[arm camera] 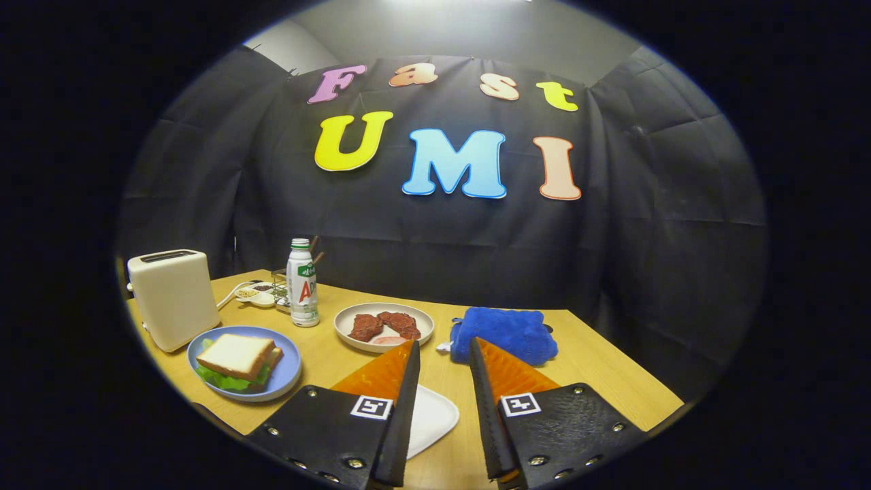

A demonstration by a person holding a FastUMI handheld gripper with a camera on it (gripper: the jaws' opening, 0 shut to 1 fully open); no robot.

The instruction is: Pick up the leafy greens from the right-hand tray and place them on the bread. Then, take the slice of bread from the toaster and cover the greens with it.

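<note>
Orange fingers [398,381] of my gripper [444,354] sit nearest, spread apart with nothing between them, held above the wooden table [599,367]. Just under the left finger lies a white tray [432,418], bare where I can see it.

Off to the left of the fingers is the blue plate [289,378]. On it the sandwich looks assembled: a top slice of bread [235,354] lies over the leafy greens [221,381], which frill out beneath it, with a lower slice showing at the far edge. I judge both steps done, and my tool is simply clear of the work.

If I had to touch it again, I'd treat the bread as light, soft and easily dented, so I'd pinch it gently across opposite edges, never the middle. The greens look thin and floppy; a grip at a bunched edge would suit them.

Ahead of the fingers stands a pale plate [347,314] with dark meat pieces [384,325], and beside it a blue cloth [503,333]. Farther left are a bottle [302,284] and the cream toaster [173,296], its slot seemingly vacant, though I cannot see inside.
</note>
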